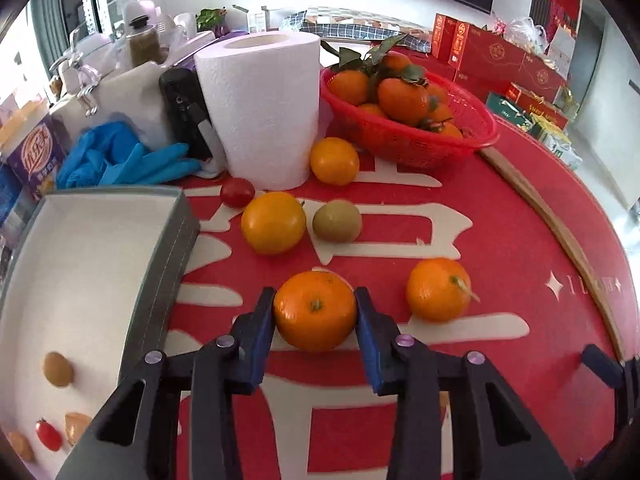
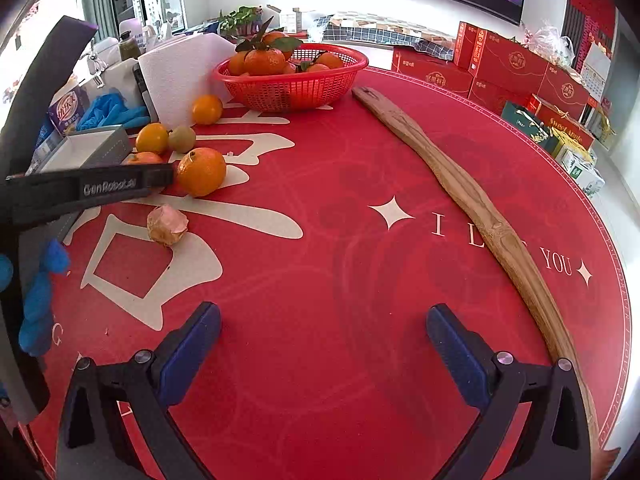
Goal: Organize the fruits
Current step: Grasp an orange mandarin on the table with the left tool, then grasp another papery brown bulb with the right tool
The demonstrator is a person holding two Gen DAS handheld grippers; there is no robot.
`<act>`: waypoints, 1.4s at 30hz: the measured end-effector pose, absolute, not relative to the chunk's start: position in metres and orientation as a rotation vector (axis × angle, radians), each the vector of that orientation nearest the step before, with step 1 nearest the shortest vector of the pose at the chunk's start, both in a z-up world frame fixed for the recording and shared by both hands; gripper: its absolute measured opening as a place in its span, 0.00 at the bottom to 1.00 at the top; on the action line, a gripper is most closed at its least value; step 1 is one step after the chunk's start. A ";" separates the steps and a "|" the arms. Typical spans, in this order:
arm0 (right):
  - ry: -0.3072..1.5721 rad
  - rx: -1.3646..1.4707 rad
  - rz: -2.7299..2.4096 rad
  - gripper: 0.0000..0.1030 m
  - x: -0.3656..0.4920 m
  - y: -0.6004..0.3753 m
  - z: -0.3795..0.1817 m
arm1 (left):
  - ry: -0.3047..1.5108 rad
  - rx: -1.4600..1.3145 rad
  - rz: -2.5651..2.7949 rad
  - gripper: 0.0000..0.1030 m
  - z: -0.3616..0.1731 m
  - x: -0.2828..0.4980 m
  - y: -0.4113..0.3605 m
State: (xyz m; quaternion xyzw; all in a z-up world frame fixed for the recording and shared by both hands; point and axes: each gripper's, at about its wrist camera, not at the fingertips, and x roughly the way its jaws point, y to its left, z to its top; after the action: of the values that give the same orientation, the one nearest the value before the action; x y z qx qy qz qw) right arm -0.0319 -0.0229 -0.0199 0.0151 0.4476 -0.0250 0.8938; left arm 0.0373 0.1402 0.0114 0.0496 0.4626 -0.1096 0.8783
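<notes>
your left tool (image 1: 315, 312) pinches the orange (image 1: 315, 310) low in the frame, pads on both flanks, ready to lift toward the grey tray (image 1: 168, 264) at left. your right tool (image 2: 324, 340) hangs spread over bare bench (image 2: 320, 200).

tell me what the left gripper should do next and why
Probably lift. The left gripper has its pads pressed on both sides of the orange, which sits on the red mat. The grey tray to its left looks like the likely drop spot.
</notes>
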 end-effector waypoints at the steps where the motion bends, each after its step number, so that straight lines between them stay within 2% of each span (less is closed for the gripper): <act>1: 0.928 0.031 -0.052 1.00 -0.032 -0.023 -0.020 | 0.966 0.094 -0.233 0.40 0.011 0.032 0.144; 11: 0.931 0.028 -0.047 1.00 -0.030 -0.021 -0.020 | 0.925 0.116 -0.204 0.40 0.006 -0.050 0.179; 21: 0.922 0.006 0.124 1.00 0.006 0.033 -0.015 | 0.909 0.101 -0.180 0.41 0.009 -0.062 0.188; 22: 0.919 0.008 0.136 0.97 0.009 0.039 -0.015 | 0.908 0.099 -0.180 0.41 0.009 -0.062 0.188; 24: 0.908 -0.028 0.121 0.81 0.013 0.048 -0.014 | 0.906 0.099 -0.177 0.41 0.009 -0.066 0.190; 25: 0.900 -0.057 0.107 0.67 0.013 0.053 -0.014 | 0.904 0.100 -0.178 0.41 0.009 -0.066 0.190; 26: 0.893 -0.060 0.118 0.48 0.012 0.055 -0.012 | 0.901 0.099 -0.180 0.41 0.009 -0.066 0.190; 28: 0.888 -0.058 0.125 0.22 0.008 0.055 -0.009 | 0.897 0.101 -0.184 0.41 0.009 -0.067 0.191; 36: 0.920 0.169 0.213 0.22 -0.001 0.015 -0.003 | 0.891 0.054 -0.241 0.40 0.020 -0.074 0.198; 42: 0.921 0.199 0.224 0.22 -0.005 0.013 0.007 | 0.847 0.032 -0.233 0.40 0.039 -0.079 0.211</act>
State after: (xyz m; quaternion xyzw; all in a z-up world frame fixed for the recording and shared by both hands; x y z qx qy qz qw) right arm -0.0050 0.0127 0.0074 0.0956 0.4425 0.1076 0.8851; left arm -0.0792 0.2111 0.0392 0.0155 0.4101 -0.1126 0.9049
